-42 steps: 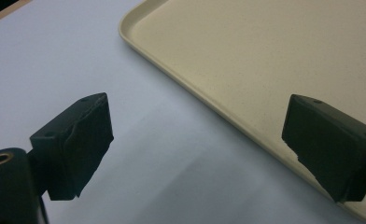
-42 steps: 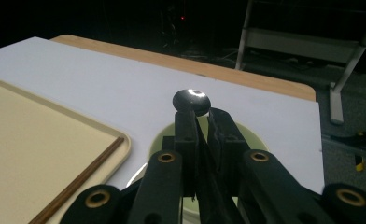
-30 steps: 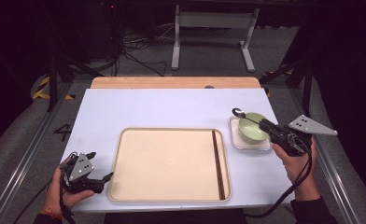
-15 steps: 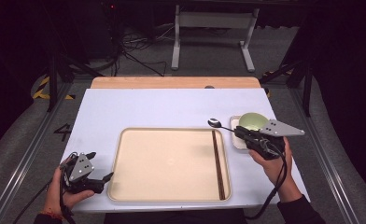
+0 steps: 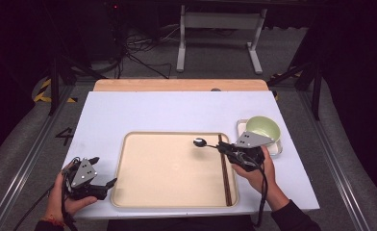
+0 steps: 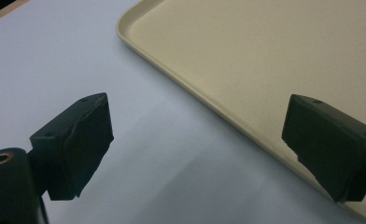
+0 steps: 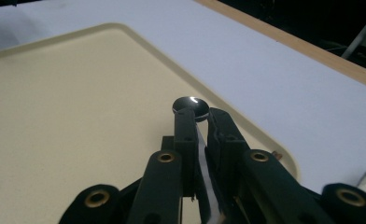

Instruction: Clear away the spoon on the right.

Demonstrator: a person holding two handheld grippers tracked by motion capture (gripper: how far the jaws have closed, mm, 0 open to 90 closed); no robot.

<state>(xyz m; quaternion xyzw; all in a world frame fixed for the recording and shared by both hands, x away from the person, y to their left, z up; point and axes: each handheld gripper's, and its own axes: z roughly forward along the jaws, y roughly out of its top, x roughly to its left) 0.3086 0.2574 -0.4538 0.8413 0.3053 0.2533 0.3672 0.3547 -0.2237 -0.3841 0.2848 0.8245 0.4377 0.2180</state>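
Two grippers are at work over a white desk [image 5: 177, 113]. The right gripper [image 5: 221, 147] is held in the person's right hand [image 5: 254, 171] at the right edge of a beige tray [image 5: 172, 192]. Its fingers [image 7: 186, 128] are drawn narrow and they clamp the handle of a black spoon [image 5: 199, 142]. In the right gripper view the round bowl of the spoon [image 7: 189, 106] sticks out just past the fingertips and catches a small bright reflection. The spoon is over the upper right part of the tray, near the far rim; whether it touches the tray surface I cannot tell.

A pair of dark chopsticks [image 5: 226, 183] lies inside the tray along its right rim, and the right gripper crosses above their far end. To the right of the tray, a light green bowl [image 5: 263, 127] stands on a small white dish [image 5: 276, 149], just behind the right hand.

The left gripper [image 5: 100, 175] is in the left hand [image 5: 66, 199] at the near left corner of the tray. In the left gripper view its fingers [image 6: 76, 140] stand wide apart and hold nothing, one over the desk and one over the tray rim [image 6: 209, 102].
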